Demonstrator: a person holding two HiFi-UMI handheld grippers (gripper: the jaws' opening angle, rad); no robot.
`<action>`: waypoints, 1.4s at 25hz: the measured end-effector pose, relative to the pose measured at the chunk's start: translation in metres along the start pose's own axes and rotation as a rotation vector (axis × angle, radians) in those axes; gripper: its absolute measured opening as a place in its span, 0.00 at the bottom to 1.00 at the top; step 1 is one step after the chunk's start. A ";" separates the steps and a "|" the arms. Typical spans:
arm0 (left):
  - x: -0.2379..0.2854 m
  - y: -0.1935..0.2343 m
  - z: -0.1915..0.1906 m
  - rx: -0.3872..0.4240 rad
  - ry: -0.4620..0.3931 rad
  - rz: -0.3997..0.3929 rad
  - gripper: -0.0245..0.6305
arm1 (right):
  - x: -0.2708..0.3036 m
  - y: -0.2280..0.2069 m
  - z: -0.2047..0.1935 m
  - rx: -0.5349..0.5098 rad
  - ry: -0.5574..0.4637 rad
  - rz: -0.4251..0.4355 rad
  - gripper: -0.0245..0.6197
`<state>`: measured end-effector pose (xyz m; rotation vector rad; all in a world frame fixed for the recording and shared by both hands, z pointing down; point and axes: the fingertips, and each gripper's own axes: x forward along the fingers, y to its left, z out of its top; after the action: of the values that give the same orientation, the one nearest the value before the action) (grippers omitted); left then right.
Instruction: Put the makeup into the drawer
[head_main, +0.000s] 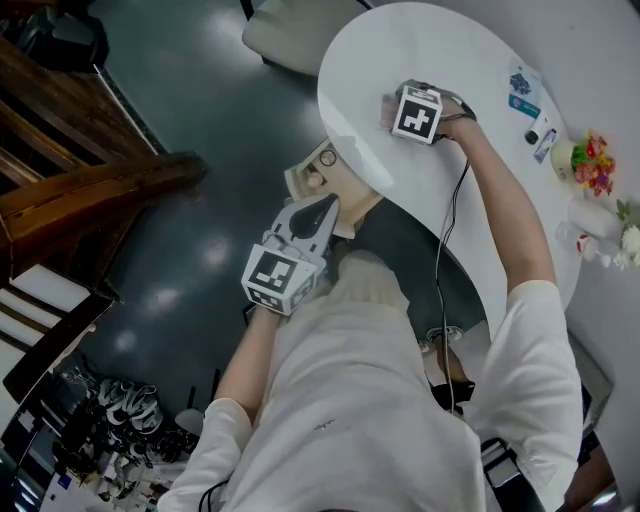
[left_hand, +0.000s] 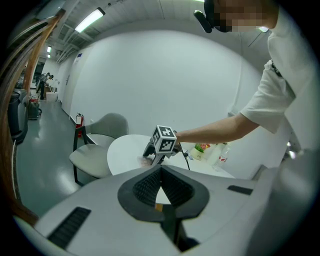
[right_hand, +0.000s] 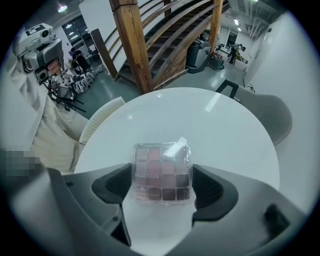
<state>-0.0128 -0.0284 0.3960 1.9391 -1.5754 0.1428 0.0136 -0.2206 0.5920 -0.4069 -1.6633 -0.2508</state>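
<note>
Makeup palette (right_hand: 161, 165) in right gripper (right_hand: 162, 176)

In the head view the right hand-held gripper (head_main: 398, 112) hid most of the palette (head_main: 384, 110); small items (head_main: 535, 135) on the bench (head_main: 400, 50) were too small to tell.

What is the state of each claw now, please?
Left claw: closed, holding nothing.
Right claw: closed on the eyeshadow palette.
</note>
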 end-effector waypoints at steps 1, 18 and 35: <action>0.000 0.000 0.000 0.002 0.002 -0.003 0.05 | 0.000 0.000 0.000 0.003 0.005 0.000 0.62; -0.018 0.008 0.004 0.029 0.007 -0.044 0.05 | -0.005 0.012 -0.002 0.202 -0.050 -0.062 0.62; -0.022 0.016 0.014 0.155 0.064 -0.272 0.05 | -0.058 0.093 0.008 0.671 -0.236 -0.216 0.62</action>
<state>-0.0380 -0.0184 0.3813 2.2256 -1.2765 0.2161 0.0495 -0.1393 0.5271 0.2593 -1.9069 0.2104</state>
